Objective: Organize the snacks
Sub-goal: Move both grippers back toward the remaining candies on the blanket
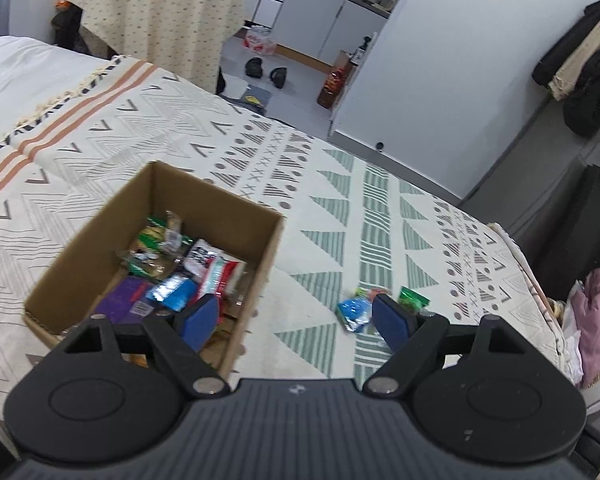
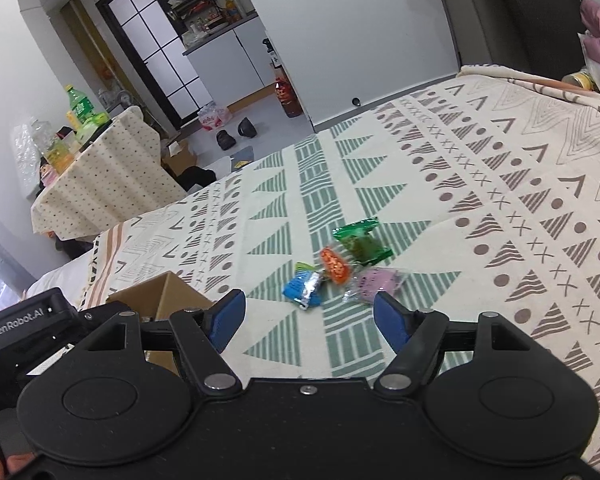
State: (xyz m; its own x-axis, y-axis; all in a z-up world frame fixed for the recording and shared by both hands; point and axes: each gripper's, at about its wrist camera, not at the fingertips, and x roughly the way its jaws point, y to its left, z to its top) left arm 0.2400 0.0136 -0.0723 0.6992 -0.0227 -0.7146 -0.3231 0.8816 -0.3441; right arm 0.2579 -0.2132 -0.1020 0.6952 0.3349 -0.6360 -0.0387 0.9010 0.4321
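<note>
Snacks (image 2: 340,264) just beyond gaping right tongs (image 2: 308,318)

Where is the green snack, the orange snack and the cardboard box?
green snack (image 2: 362,242), right wrist view, middle of the wrapper
orange snack (image 2: 335,265), right wrist view, middle of the wrapper
cardboard box (image 1: 256,276), left wrist view, right wall

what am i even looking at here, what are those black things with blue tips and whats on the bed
Those are hand-held tongs, one in each of a person's hands, each with a camera looking along its two blue-tipped fingers. One picture is from the left tongs, the other from the right tongs. Both are open and hold nothing. They hover over a patterned blanket. On it stands a cardboard box already holding several snack packets. Four loose snacks lie beside it: a blue packet, an orange packet, a green packet and a pink packet.
</note>
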